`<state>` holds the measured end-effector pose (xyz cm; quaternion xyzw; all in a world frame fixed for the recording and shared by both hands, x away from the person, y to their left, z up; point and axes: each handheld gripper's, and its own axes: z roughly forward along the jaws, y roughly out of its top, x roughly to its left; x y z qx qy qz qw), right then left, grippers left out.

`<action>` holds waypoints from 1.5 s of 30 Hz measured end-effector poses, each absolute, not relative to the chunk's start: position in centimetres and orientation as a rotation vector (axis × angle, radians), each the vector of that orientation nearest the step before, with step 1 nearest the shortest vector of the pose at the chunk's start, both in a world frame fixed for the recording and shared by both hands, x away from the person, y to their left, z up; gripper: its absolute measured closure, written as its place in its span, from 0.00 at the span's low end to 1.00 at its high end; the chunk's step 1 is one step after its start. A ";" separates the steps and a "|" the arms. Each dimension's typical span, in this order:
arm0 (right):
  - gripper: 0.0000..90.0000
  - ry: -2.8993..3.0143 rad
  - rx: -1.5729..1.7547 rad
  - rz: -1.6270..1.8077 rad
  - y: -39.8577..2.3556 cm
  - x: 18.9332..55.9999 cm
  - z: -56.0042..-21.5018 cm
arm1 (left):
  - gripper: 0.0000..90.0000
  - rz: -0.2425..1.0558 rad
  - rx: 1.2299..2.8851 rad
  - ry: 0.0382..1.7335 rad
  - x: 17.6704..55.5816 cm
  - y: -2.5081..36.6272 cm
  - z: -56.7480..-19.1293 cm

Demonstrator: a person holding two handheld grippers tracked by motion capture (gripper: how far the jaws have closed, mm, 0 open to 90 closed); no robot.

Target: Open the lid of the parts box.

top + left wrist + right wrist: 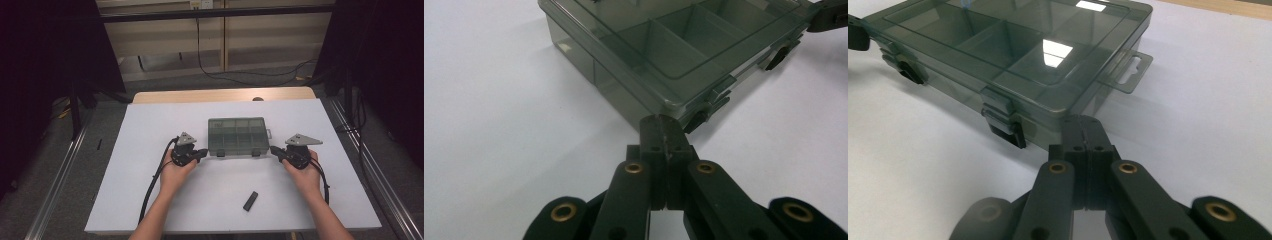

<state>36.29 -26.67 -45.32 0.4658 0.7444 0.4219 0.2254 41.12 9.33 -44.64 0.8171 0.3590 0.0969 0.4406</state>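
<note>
A smoky grey, see-through compartment box point(236, 135) lies shut on the white table top point(150, 130), its two dark latches facing the person. My left gripper point(205, 152) is shut, with its tip at the box's near left corner point(644, 107); the closed tip point(662, 125) has nothing between the jaws. My right gripper point(273, 150) is shut too, its tip point(1083, 126) against the box's near right corner point(1068, 112), just right of a latch point(1007, 129). The box's hang tab point(1128, 72) sticks out from its right end. Dividers show through the lid point(684, 45).
A small black oblong piece point(250, 200) lies on the table near the front edge, right of centre. Dark curtains, floor rails and cables surround the table. The other gripper's tip shows at the far corner of the box point(829, 15).
</note>
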 end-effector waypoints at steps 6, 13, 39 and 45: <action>1.00 2.074 1.279 1.135 -26.6 36.3 -45.5 | 1.00 0.236 2.042 0.895 41.2 9.3 -44.7; 1.00 2.075 1.277 1.124 -26.5 36.3 -45.6 | 1.00 0.233 2.043 0.899 41.2 9.2 -44.9; 1.00 2.032 1.269 1.186 -26.3 36.2 -45.2 | 1.00 0.226 2.027 0.888 41.1 9.2 -44.3; 1.00 2.012 1.277 1.207 -26.6 36.2 -45.0 | 1.00 0.241 2.004 0.895 41.1 9.1 -44.0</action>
